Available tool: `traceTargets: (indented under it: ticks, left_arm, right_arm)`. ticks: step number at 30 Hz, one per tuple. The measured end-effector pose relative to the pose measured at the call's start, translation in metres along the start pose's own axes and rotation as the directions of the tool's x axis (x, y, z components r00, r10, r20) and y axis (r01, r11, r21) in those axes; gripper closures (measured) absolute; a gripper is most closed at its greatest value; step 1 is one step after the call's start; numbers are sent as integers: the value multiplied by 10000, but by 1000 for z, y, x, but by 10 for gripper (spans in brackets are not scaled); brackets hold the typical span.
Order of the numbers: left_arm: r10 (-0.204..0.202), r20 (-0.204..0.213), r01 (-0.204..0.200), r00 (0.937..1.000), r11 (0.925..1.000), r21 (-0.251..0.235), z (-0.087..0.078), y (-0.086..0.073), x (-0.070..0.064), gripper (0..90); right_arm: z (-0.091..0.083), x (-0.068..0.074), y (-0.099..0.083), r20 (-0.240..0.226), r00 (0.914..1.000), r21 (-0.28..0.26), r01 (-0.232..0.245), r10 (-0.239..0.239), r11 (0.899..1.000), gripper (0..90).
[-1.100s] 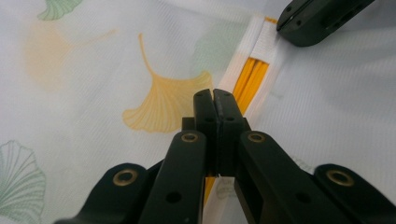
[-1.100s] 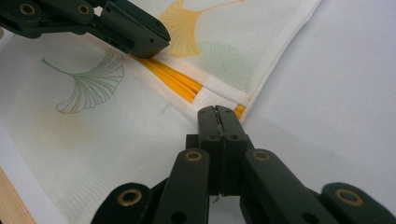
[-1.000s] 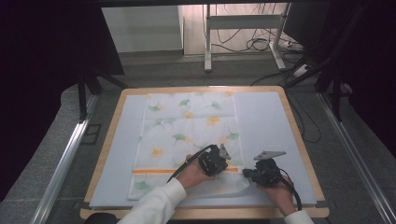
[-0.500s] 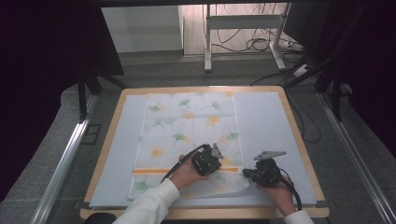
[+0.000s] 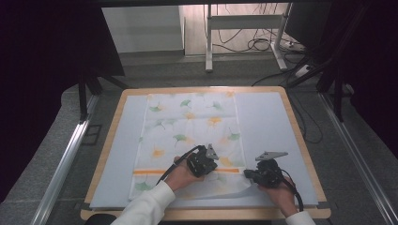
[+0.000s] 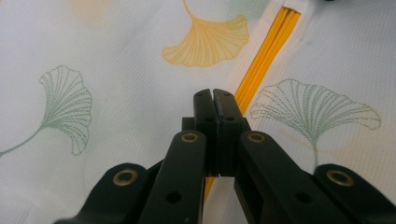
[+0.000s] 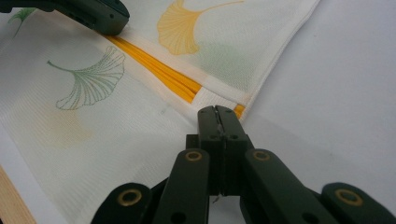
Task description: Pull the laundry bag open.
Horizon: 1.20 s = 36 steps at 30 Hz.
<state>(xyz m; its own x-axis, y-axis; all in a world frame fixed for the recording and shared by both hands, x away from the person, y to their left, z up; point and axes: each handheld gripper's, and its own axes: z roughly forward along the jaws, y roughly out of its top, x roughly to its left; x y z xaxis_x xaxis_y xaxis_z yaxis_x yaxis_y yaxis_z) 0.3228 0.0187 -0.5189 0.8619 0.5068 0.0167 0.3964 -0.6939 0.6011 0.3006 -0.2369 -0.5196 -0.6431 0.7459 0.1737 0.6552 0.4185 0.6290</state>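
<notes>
The left gripper (image 6: 213, 93) has its jaws pressed flat together, tips low over the cloth (image 6: 116, 93) right beside the orange stripe (image 6: 268, 51). No fabric shows between them, so it looks closed on nothing. The right gripper (image 7: 217, 109) is also closed, its tips at the cloth's right edge just where the stripe (image 7: 154, 65) ends. A pale sliver sits between the jaws, and I judge it to be pinching that hem.

From the high view, the left gripper (image 5: 202, 164) rests near the middle of the cloth's near part, and the right gripper (image 5: 253, 174) is at the near right corner. There the fabric is drawn up off the grey mat (image 5: 267, 117) and slightly rumpled. The rest of the cloth (image 5: 187, 122) lies flat down the middle of the mat, running from the near edge to the far one, with the stripe (image 5: 150, 171) across its near end.

The change over the last second is small — the left gripper has slid a little leftward and nearer, along the stripe, while the right one has stayed put on its corner. That reads as the left hand smoothing or seeking a hold on the near end while the right anchors it — likely the setup for a fold, with no fold made yet.
</notes>
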Motion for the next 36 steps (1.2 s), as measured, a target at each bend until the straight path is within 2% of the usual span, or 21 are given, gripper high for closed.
traceTargets:
  ticks: [14, 20, 23, 31, 36]
  left_arm:
    - [-132, -161, 131, 9998, 9999, -63, -8, -13, 5, 900]
    - [-368, -321, 364, 9988, 9992, -136, -11, -19, 5, 900]
    - [-348, -425, 343, 9985, 9993, -115, -13, -22, 5, 900]
    - [-583, -422, 576, 9974, 9982, -174, -16, -27, 8, 900]
    - [-473, -544, 470, 9974, 9989, -62, -18, -29, 8, 900]
  right_arm:
    - [0, 1, 0, 25, 10000, 23, 3, -3, 10000, 891]
    - [0, 2, 0, 97, 9999, -18, 86, -86, 10000, 891]
    - [0, 1, 0, 71, 9999, -12, 79, -79, 10000, 891]
    - [0, 1, 0, 47, 10000, -24, 59, -59, 10000, 891]
    - [0, 1, 0, 39, 10000, -23, 46, -45, 10000, 891]
